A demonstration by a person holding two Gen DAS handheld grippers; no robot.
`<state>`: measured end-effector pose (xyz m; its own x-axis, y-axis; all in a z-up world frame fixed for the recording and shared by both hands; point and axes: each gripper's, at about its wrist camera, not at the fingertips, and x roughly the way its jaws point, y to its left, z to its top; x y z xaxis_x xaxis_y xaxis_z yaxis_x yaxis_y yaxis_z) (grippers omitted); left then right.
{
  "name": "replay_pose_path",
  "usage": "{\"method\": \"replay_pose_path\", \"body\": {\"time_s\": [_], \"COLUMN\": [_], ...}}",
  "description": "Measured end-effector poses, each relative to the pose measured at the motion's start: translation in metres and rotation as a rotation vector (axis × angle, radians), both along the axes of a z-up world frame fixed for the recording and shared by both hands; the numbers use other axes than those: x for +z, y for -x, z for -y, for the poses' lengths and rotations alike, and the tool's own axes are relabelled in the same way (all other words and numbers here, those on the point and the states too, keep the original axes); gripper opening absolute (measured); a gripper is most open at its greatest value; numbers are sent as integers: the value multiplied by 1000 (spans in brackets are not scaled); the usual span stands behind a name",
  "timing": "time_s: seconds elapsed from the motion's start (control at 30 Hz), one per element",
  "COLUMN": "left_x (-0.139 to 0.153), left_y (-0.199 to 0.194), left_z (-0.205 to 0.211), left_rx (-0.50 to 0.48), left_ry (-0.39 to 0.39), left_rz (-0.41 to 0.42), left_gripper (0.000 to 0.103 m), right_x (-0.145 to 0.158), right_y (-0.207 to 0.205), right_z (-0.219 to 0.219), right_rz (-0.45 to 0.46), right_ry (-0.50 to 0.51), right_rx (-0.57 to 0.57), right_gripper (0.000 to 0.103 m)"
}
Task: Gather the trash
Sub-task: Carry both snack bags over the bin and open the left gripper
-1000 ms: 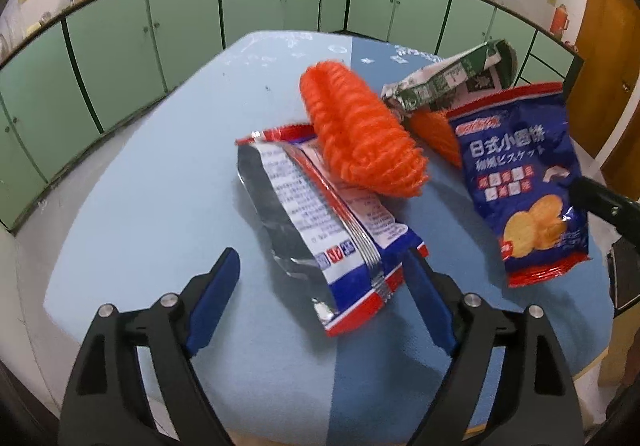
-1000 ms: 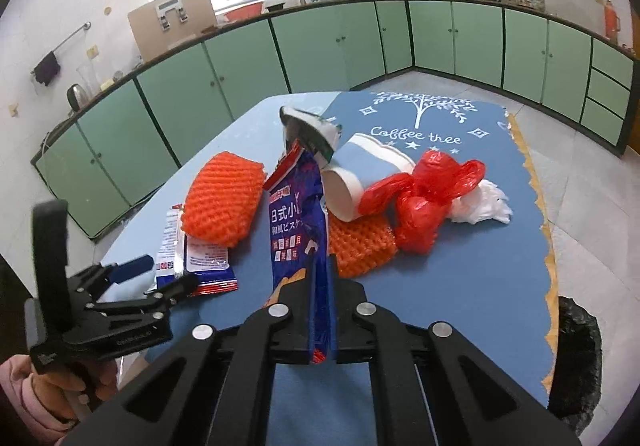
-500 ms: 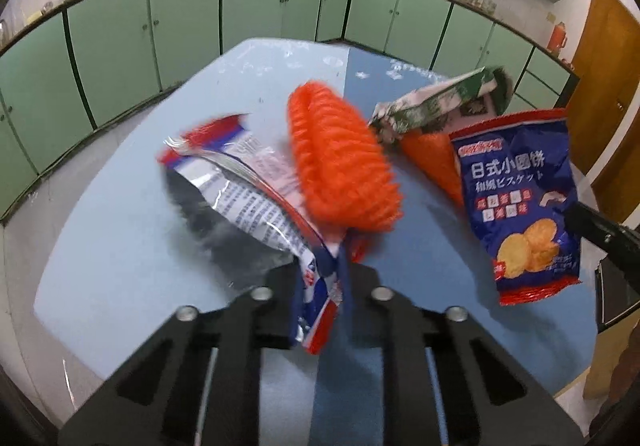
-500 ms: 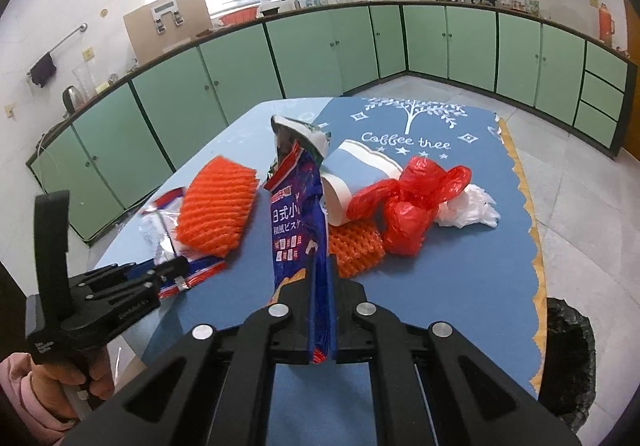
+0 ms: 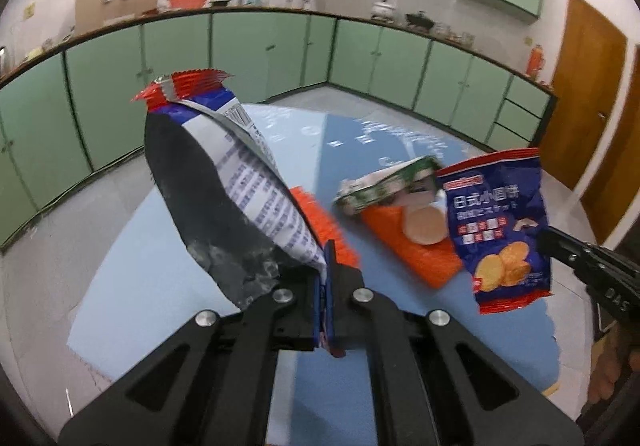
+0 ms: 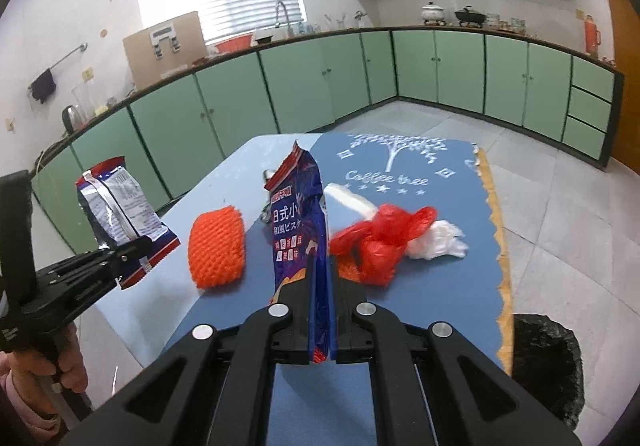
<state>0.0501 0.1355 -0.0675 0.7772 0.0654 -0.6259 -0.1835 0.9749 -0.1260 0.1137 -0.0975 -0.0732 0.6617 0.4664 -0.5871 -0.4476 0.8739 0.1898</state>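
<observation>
My left gripper is shut on a silver, white and red snack wrapper and holds it up above the table; it also shows in the right wrist view. My right gripper is shut on a blue biscuit bag, lifted off the table, also seen from the left wrist. On the blue table mat lie an orange foam net, a red plastic bag, a white crumpled bag, a green carton and a second orange net.
A black-lined trash bin stands on the floor right of the table. Green kitchen cabinets line the walls behind. A wooden door is at the right. The table's near edge lies close below the left gripper.
My left gripper closed on the silver wrapper and lifted it upright off the table. My right gripper raised the blue biscuit bag higher.
</observation>
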Motion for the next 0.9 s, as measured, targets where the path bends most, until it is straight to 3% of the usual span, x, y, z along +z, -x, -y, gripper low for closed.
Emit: {"method": "replay_pose_path", "body": {"time_s": [0.53,0.9], "left_x": [2,-25], "left_y": [-45,-63], "left_z": [131,244], "left_rx": [-358,-650], "left_ry": [25,6], "left_rz": [24,-2], "left_gripper": [1,1], "right_x": [26,5], "right_y": [18,34], "right_z": [97,202], "right_rz": [46,8], "right_ry": [14,43], "right_rx": [-250,-517], "right_gripper": [4,4]}}
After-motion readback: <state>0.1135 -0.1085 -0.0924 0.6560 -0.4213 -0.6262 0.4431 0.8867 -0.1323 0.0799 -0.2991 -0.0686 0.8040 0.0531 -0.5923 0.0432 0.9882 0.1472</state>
